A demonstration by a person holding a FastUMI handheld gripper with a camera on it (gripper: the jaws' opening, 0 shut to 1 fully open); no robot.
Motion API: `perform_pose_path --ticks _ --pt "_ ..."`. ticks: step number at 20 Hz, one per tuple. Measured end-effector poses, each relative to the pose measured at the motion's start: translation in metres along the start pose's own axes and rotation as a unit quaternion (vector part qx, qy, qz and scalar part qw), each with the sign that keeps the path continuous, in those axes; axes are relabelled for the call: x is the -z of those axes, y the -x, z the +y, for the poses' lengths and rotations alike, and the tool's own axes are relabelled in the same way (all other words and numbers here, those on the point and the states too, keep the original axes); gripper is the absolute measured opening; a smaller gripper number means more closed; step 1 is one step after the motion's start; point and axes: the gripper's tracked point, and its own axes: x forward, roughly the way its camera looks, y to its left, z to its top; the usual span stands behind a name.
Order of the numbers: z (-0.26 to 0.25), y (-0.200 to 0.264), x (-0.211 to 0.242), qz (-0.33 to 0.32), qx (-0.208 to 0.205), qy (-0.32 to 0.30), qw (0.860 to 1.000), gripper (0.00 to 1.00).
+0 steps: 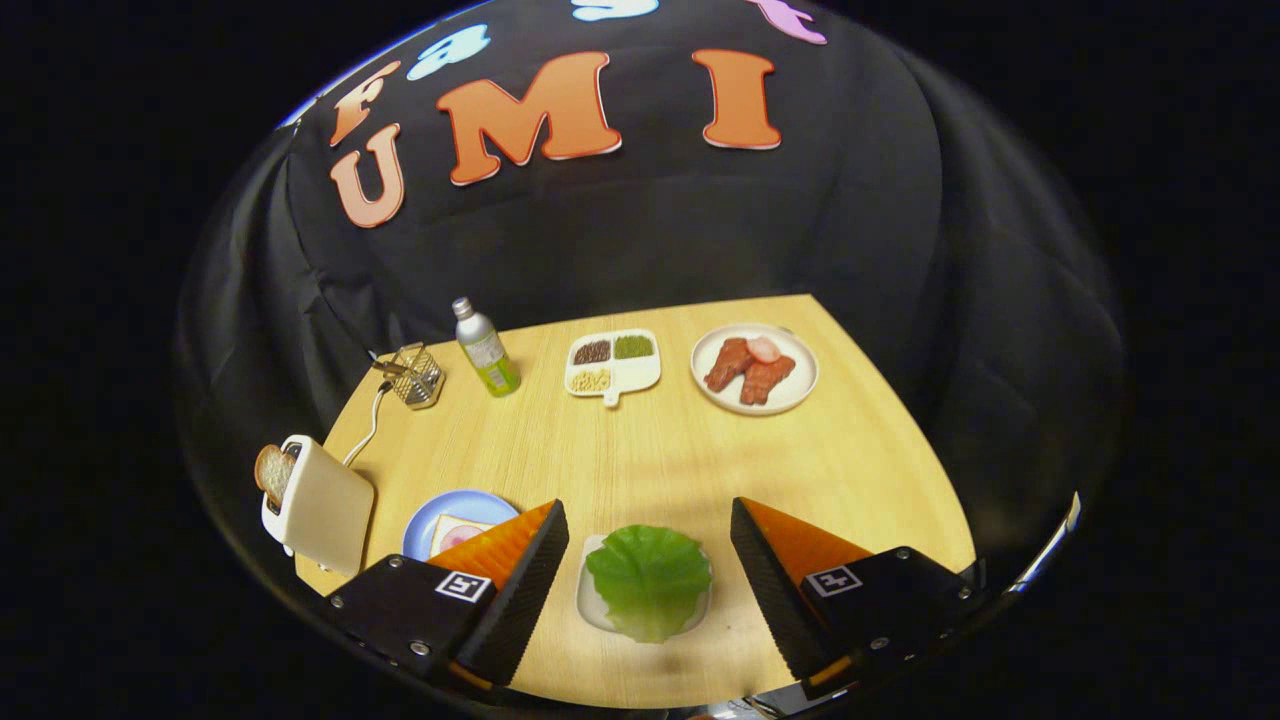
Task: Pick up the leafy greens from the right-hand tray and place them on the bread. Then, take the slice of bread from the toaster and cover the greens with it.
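Note:
A green lettuce leaf (648, 580) lies on a small white tray (590, 600) on the wooden table, right between my two fingers. My gripper (648, 520) is open above it, and neither finger touches the leaf. Left of the left finger a blue plate (440, 515) carries a slice of bread (455, 535) with a pink slice on it, partly hidden by that finger. Further left stands a cream toaster (325, 505) with a slice of toast (271, 472) sticking out of its top.
Beyond the fingers sit a divided white dish of grains (613, 364), a white plate of meat pieces (754, 368), a green-labelled bottle (486, 350) and a small wire basket (415, 375). The toaster's white cord (368, 432) runs back toward the basket.

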Motion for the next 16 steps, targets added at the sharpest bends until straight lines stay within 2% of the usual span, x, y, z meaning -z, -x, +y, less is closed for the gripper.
perform_pose_path --ticks 8,16 --pt "0.001 -0.044 0.092 0.161 0.000 0.014 0.987 0.98" --pt "-0.006 -0.078 0.136 0.232 0.013 0.036 0.972 0.98"
